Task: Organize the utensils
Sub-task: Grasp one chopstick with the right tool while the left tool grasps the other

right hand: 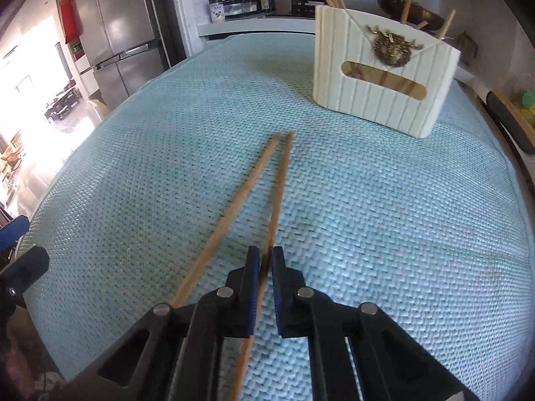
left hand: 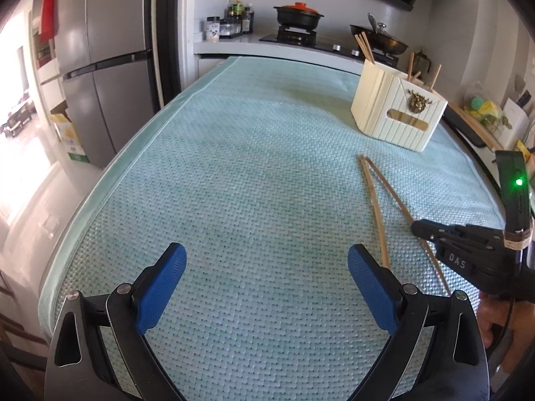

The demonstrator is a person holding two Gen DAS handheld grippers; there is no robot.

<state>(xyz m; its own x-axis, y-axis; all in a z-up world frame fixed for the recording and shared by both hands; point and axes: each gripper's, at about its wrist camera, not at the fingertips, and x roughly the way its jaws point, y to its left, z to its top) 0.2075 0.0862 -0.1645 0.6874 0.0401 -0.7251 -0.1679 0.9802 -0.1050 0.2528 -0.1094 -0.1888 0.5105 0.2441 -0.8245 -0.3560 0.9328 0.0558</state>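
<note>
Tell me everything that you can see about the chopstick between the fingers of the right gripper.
The gripped chopstick is a thin, straight stick that looks like light brown wood. It lies flat on the woven pale green mat, its far end pointing toward the cream utensil holder. The right gripper is shut on it near its closer end, one pad on each side. A second chopstick lies on its left; their far tips almost meet and they spread apart toward the gripper. Whether the tips touch is unclear.

A steel fridge (left hand: 100,67) stands left of the stove (left hand: 297,35); beyond the fridge, daylight floods a glossy floor (left hand: 23,173).
</note>
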